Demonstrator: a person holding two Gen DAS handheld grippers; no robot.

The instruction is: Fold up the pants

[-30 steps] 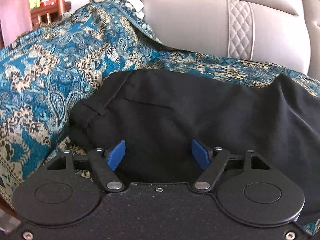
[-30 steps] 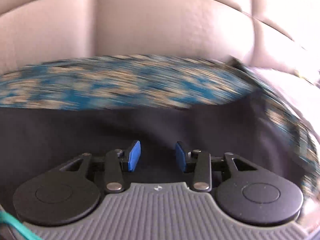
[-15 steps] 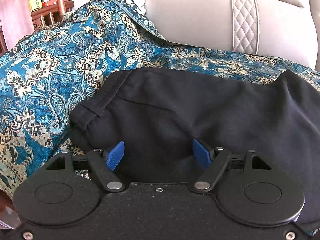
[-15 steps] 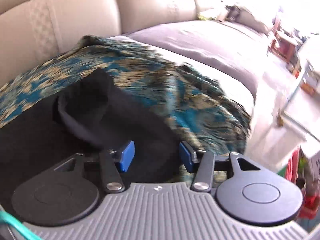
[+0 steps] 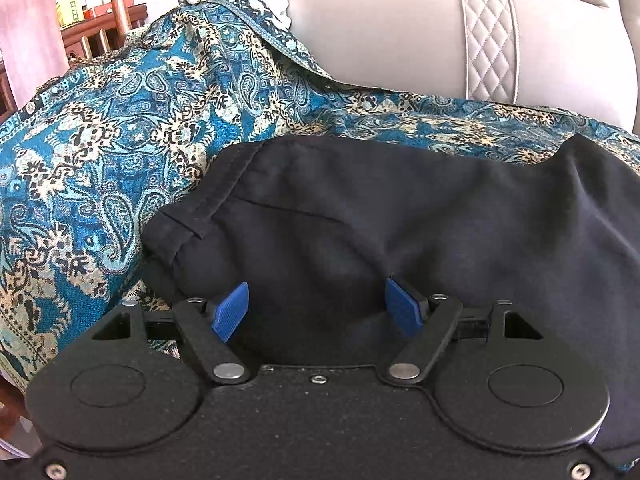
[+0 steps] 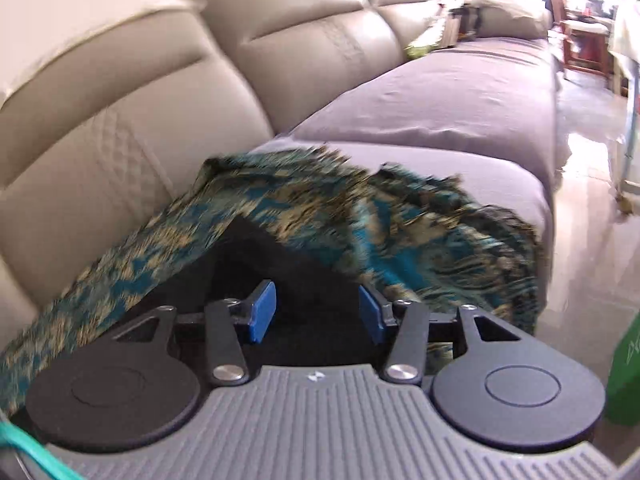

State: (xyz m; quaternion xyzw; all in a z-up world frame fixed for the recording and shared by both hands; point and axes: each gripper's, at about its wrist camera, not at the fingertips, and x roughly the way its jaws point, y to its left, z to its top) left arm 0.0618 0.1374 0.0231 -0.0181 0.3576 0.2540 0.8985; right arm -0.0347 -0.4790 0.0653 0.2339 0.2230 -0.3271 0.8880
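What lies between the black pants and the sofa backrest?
In the left wrist view, a strip of the teal paisley throw separates the pants from the backrest; nothing else lies on it.

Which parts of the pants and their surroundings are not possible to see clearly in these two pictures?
- Left wrist view: the near edge of the black pants is hidden behind the left hand-held gripper; their right end is cut off by the frame edge.
- Right wrist view: most of the pants lies behind the right hand-held gripper; the patterned throw is motion-blurred.
- Right wrist view: the room at far right is overexposed.
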